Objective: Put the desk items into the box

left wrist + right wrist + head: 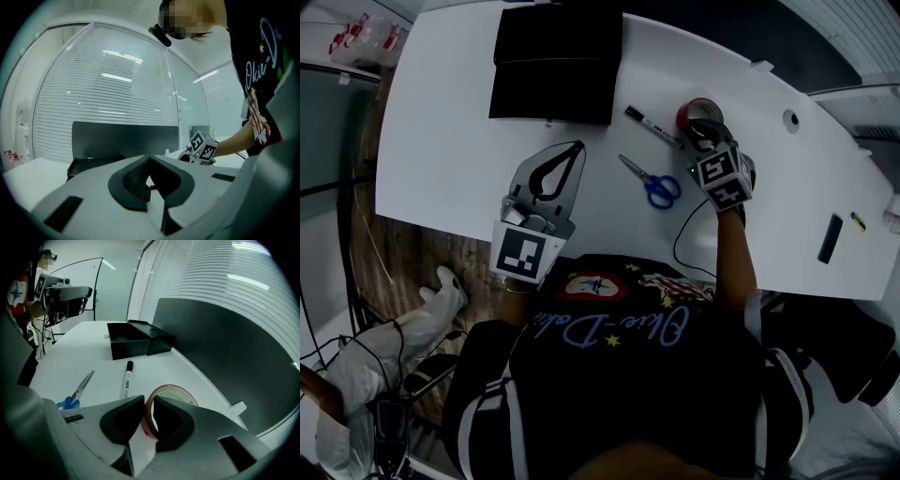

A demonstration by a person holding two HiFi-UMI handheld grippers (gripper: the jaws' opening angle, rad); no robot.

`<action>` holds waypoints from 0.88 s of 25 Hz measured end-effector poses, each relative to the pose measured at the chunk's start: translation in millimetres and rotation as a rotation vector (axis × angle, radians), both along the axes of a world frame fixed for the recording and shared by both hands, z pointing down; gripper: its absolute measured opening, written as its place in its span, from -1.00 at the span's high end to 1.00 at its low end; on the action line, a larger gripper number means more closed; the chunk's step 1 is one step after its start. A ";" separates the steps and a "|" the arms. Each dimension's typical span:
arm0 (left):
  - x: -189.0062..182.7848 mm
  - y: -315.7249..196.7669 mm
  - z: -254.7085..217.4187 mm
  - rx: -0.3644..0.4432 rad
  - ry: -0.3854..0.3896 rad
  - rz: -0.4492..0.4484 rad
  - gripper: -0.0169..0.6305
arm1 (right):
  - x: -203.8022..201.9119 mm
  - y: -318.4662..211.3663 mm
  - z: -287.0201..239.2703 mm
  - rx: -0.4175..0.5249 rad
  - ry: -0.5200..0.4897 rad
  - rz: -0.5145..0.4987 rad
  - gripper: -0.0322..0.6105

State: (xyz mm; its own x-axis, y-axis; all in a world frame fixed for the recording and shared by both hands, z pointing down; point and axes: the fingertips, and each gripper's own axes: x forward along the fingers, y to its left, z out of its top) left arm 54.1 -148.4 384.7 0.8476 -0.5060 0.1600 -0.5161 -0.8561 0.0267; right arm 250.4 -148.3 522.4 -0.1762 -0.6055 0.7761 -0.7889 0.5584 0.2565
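On the white desk (441,159), the black box (551,66) sits well apart from the red tape roll (179,392). Our right gripper (148,398) pinches the roll's wall, one jaw inside; we should squeeze firmly before lifting. Our left gripper (149,158) is closed and empty.

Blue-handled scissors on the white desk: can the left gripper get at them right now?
Probably yes. The blue-handled scissors lie on open white desk right of the shut left gripper; nothing lies between.
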 end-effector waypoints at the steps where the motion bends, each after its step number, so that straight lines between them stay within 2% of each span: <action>1: -1.1 -0.2 -1.3 -0.002 0.009 -0.002 0.96 | 1.4 0.5 -1.9 0.004 -0.003 0.011 0.72; 6: -1.1 2.4 -5.6 0.014 0.010 0.015 0.96 | 9.4 3.8 -8.7 0.063 -0.049 0.065 0.75; 12: -2.5 1.6 -11.1 0.026 0.011 -0.011 0.96 | 12.0 7.6 -23.5 0.135 -0.124 0.123 0.75; 19: -12.6 0.9 -17.1 0.026 0.004 -0.060 0.96 | 6.6 15.9 -62.4 0.201 -0.142 0.103 0.75; 22: -15.1 2.4 -19.5 0.038 -0.002 -0.060 0.96 | 1.9 17.0 -77.3 0.259 -0.196 0.128 0.75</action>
State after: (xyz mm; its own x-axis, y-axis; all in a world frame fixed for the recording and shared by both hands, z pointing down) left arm 39.0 -146.0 365.1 0.8151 -0.5618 0.1415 -0.5668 -0.8238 -0.0060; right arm 252.2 -131.3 445.1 -0.2161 -0.8049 0.5526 -0.8967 0.3876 0.2138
